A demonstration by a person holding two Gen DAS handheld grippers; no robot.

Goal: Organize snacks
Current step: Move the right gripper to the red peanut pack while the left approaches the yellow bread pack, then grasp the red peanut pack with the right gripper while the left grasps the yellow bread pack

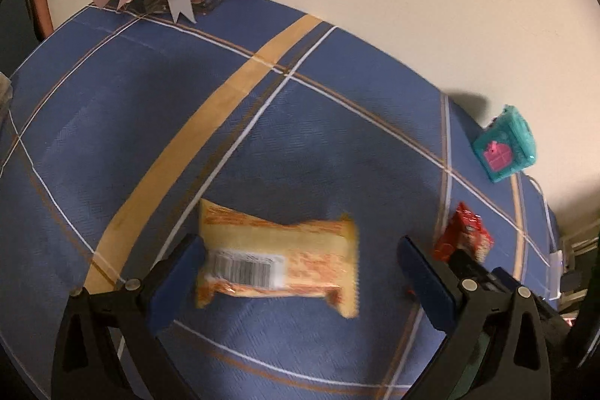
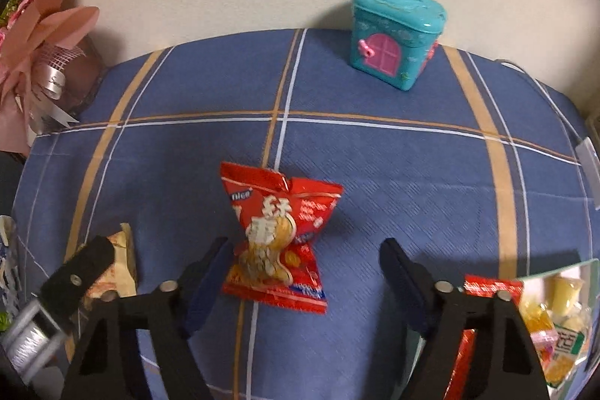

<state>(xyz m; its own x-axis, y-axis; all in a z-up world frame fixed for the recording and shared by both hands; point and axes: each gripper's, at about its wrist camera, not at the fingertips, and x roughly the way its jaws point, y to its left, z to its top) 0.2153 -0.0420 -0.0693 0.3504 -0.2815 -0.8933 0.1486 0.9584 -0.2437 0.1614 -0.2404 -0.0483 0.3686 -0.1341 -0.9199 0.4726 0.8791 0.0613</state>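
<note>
In the left wrist view a yellow-orange snack packet (image 1: 277, 259) lies barcode up on the blue checked tablecloth (image 1: 150, 137). My left gripper (image 1: 300, 268) is open, one finger on each side of it; the left pad is close to its end. In the right wrist view a red snack packet (image 2: 279, 238) lies on the cloth. My right gripper (image 2: 303, 272) is open around it, the left pad near its edge. The red packet also shows in the left wrist view (image 1: 465, 235), and the yellow packet in the right wrist view (image 2: 116, 265) under the left gripper's finger.
A teal toy house box (image 2: 393, 36) stands at the table's back edge by the wall. A pink wrapped bouquet (image 2: 41, 62) sits at the back left. A tray holding several snacks (image 2: 555, 317) lies at the right front. A white cable (image 2: 555, 100) runs along the right edge.
</note>
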